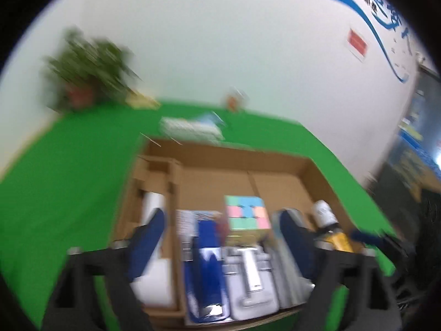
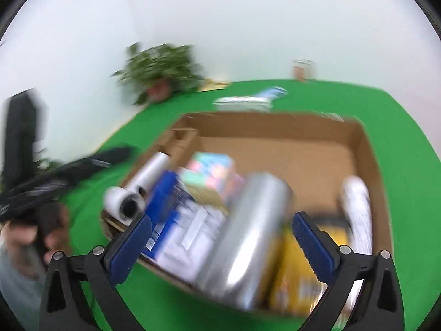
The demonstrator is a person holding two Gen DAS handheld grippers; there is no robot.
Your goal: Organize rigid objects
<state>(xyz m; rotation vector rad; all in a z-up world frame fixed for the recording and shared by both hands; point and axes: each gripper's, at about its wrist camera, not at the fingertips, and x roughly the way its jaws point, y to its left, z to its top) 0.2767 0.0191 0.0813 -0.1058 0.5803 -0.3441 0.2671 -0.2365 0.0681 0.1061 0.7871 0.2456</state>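
Observation:
An open cardboard box [image 1: 317,171] [image 2: 366,149] sits on the green table [image 1: 69,187]. Inside lie a pastel puzzle cube [image 1: 246,212] [image 2: 212,168], a blue pack [image 1: 208,251], a grey-white pack [image 1: 252,278], a silver cylinder [image 2: 248,242], a white roll [image 2: 137,190], a yellow box [image 2: 292,273] and a white bottle [image 1: 323,212]. My left gripper [image 1: 222,216] hovers open over the box's near end, its pads apart from the items below. Over the silver cylinder my right gripper [image 2: 222,219] stands open, gripping nothing. Both views are blurred.
A potted plant [image 1: 88,66] [image 2: 162,69] stands at the table's far corner. Flat packs [image 1: 190,128] [image 2: 248,99] and a small jar [image 1: 234,100] lie beyond the box. A hand [image 2: 41,229] holds the other gripper at the right wrist view's left edge.

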